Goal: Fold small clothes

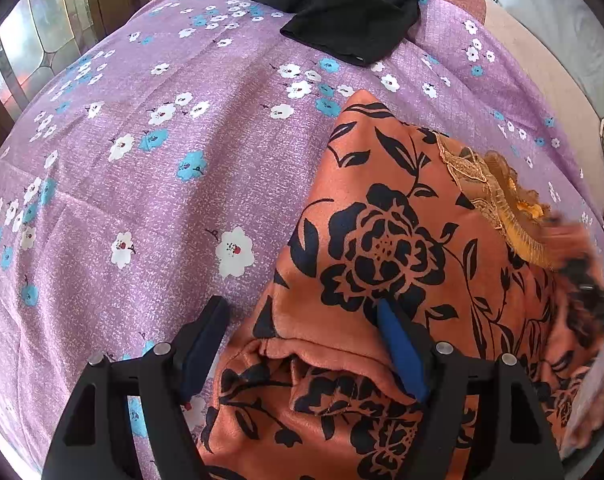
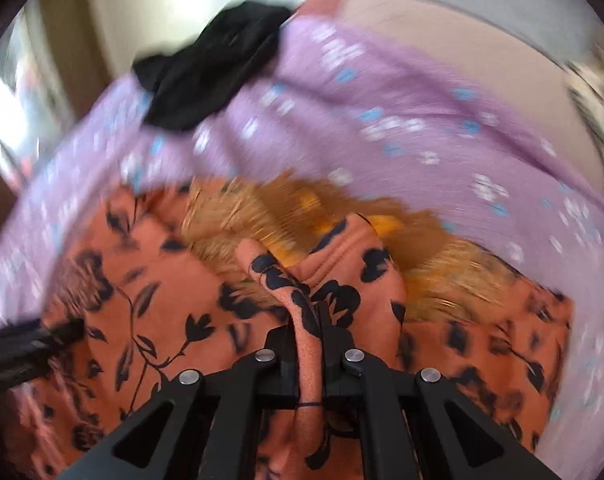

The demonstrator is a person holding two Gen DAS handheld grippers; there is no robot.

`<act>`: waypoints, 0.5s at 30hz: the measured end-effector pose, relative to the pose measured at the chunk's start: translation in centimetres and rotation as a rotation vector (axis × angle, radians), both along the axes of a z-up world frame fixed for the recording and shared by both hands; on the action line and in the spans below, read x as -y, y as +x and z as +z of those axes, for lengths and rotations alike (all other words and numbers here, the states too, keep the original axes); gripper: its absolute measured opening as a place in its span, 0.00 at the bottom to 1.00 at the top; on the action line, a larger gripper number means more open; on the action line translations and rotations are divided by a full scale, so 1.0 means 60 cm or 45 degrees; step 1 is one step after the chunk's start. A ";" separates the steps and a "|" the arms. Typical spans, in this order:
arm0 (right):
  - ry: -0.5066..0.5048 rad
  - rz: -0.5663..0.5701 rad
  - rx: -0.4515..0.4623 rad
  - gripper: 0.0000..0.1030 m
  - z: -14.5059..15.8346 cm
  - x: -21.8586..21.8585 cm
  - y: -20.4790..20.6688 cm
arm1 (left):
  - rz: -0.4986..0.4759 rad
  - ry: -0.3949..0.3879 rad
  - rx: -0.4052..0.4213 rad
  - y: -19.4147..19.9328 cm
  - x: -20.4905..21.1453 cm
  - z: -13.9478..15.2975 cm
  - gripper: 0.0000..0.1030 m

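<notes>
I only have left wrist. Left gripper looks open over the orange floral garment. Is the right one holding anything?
Observer: Yes. The right gripper is shut on a bunched fold of the orange floral garment; the cloth runs back between its fingers.
Operator: Is that near the lace trim?
Observer: Right beside it. The golden lace trim lies just beyond the pinched fold, though the right wrist view is motion-blurred.
Operator: Anything past that?
Observer: The black garment sits at the far edge of the purple floral sheet, apart from the orange one.
Operator: Does the right wrist see the left gripper?
Observer: Only a dark blurred shape at its left edge; I cannot tell its state from there.
</notes>
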State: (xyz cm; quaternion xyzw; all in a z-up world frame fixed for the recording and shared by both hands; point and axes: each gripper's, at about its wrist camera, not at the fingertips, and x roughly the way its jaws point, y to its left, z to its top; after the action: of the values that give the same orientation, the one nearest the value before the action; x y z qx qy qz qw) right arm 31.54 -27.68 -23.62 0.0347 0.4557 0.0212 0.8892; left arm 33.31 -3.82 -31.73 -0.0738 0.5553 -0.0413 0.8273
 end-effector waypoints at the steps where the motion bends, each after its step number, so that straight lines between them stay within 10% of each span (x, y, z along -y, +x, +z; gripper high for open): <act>1: 0.070 -0.051 0.034 0.05 0.015 0.025 -0.017 | -0.001 0.005 0.002 -0.001 0.001 -0.001 0.75; 8: 0.472 -0.339 0.210 0.06 0.020 0.212 -0.171 | -0.004 0.083 0.040 -0.012 0.012 -0.005 0.79; 15: 0.600 -0.476 0.014 0.10 -0.047 0.263 -0.234 | -0.017 0.196 0.091 -0.036 0.016 0.013 0.81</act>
State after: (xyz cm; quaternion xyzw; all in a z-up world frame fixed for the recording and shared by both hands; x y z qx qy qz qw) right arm 17.49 -43.47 -26.42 0.3233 0.4192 -0.0374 0.8475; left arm 31.17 -4.75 -30.92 -0.0046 0.5276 -0.0066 0.8494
